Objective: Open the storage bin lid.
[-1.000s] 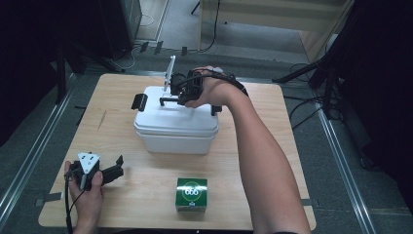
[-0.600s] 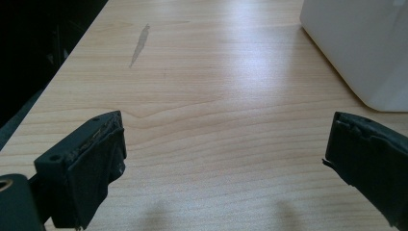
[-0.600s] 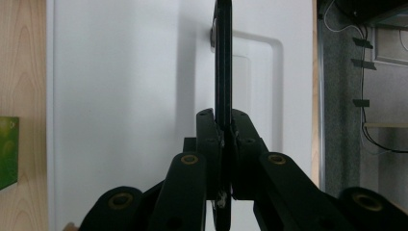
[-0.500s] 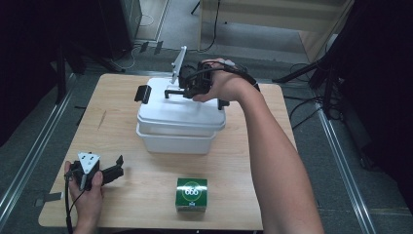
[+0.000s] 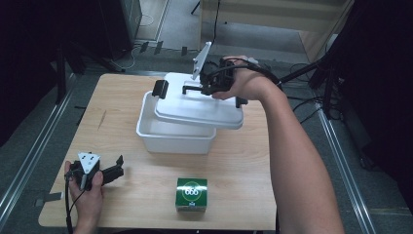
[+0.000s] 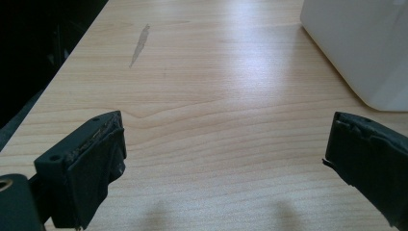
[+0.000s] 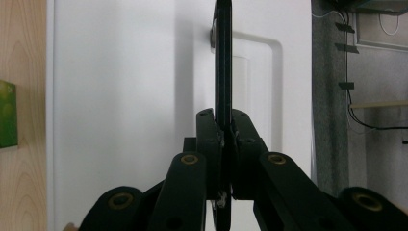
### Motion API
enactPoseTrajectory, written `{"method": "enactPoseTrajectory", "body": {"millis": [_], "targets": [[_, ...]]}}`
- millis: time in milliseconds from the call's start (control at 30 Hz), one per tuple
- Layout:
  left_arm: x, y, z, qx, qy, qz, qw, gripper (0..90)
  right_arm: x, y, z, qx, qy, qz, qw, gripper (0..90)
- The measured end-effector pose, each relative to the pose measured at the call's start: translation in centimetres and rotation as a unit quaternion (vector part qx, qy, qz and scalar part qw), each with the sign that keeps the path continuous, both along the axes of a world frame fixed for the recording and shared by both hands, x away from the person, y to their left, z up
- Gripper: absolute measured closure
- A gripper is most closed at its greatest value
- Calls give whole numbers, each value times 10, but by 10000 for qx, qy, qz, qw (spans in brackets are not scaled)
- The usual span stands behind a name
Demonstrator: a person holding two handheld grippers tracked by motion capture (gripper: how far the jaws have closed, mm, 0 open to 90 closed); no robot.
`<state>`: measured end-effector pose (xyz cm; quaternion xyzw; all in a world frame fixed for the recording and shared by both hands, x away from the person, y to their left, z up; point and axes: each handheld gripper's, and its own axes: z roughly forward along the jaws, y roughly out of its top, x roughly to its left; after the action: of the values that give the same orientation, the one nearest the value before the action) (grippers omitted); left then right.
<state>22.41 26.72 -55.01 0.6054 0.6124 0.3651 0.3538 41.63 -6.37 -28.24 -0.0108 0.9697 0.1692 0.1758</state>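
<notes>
A white plastic box [image 5: 170, 134] stands mid-table. Its white lid [image 5: 195, 109] hangs tilted over the box's right half, so the left part of the inside lies uncovered. My right gripper [image 5: 204, 87] is shut on the lid's black handle [image 5: 192, 88]. In the right gripper view the jaws pinch that thin handle [image 7: 223, 57] edge-on, above the lid [image 7: 120, 96]. My left gripper [image 5: 117, 165] rests at the table's front left and is open. Between its jaws lies bare wood [image 6: 216, 72], and the box's corner [image 6: 361, 43] is at the upper right.
A green carton [image 5: 191, 193] marked 666 stands near the front edge, in front of the box; its edge [image 7: 7, 113] appears in the right gripper view. Black latches [image 5: 159, 88] sit on the lid's ends. Cables and stands surround the table [image 5: 122, 102].
The right gripper has raised the lid off the box and carried it to the right and toward the front, uncovering the box. The left gripper has stayed put.
</notes>
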Motion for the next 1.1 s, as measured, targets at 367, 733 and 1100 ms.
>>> {"method": "enactPoseTrajectory", "body": {"millis": [367, 733, 1100], "targets": [[0, 0, 0, -9, -11, 4, 10000, 12, -5, -42, 4, 13, -68, -170, 9998, 854], [0, 0, 0, -13, -22, 20, 10000, 12, -11, -72, 5, 74, -106, -228, 9997, 854], [0, 0, 0, -8, -21, 9, 10000, 12, -17, -109, -1, 120, -103, -471, 9988, 854]]}}
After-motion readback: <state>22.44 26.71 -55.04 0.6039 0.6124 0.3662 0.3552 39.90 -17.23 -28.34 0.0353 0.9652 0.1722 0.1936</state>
